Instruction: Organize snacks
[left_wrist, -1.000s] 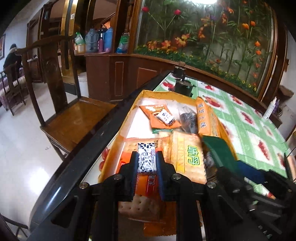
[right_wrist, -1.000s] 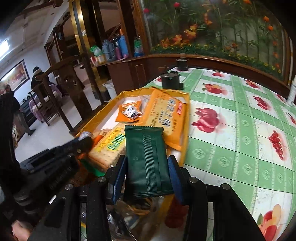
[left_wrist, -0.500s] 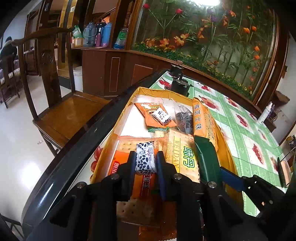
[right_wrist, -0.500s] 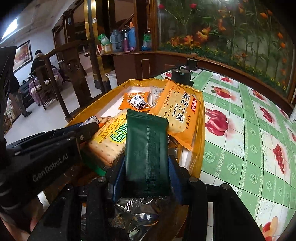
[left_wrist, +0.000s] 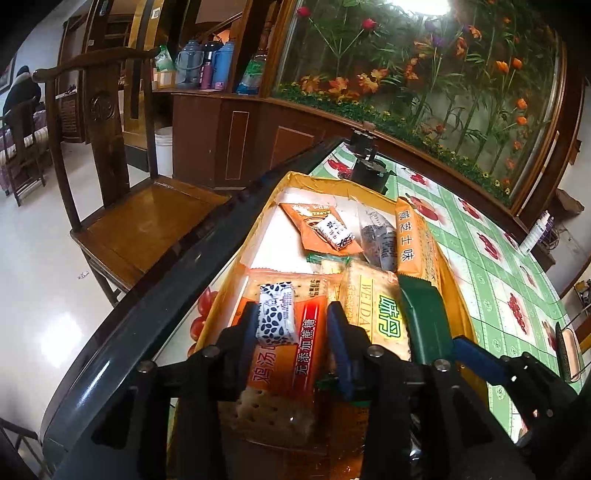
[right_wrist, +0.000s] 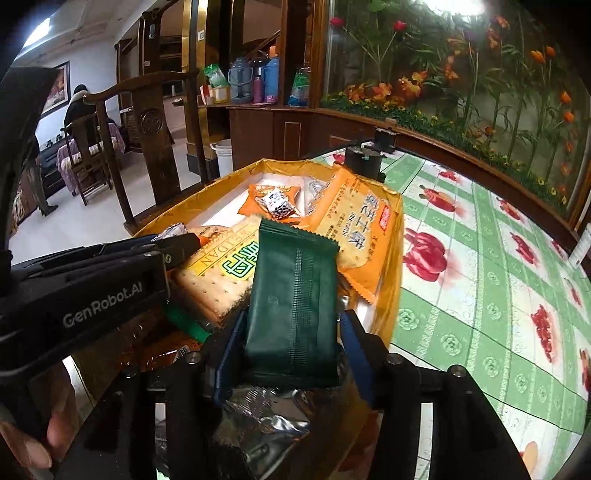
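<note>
A yellow tray (left_wrist: 236, 266) (right_wrist: 391, 295) on the table holds several snack packs. My left gripper (left_wrist: 291, 325) hovers over an orange cracker pack (left_wrist: 310, 343). Its jaws are opening, and a small white packet with blue spots (left_wrist: 277, 317) lies between them, against the left finger and clear of the right one. My right gripper (right_wrist: 291, 343) is opening around a dark green packet (right_wrist: 295, 306) (left_wrist: 424, 317), which rests on the pile beside a WEIDAN cracker pack (right_wrist: 218, 273) (left_wrist: 373, 310); a gap shows at the right finger (right_wrist: 354, 347).
Farther back in the tray lie a long orange pack (left_wrist: 410, 240), a dark packet (left_wrist: 376, 236) and an orange sachet with a small candy (left_wrist: 332, 230). A black device (right_wrist: 364, 158) stands beyond. A wooden chair (left_wrist: 147, 218) is left of the table edge (left_wrist: 147, 314); green checked cloth (right_wrist: 480, 277) lies on the right.
The left jaws have spread apart, and the spotted packet now leans on one finger only. The right jaws have widened around the green packet, and the right view has rolled a little.
</note>
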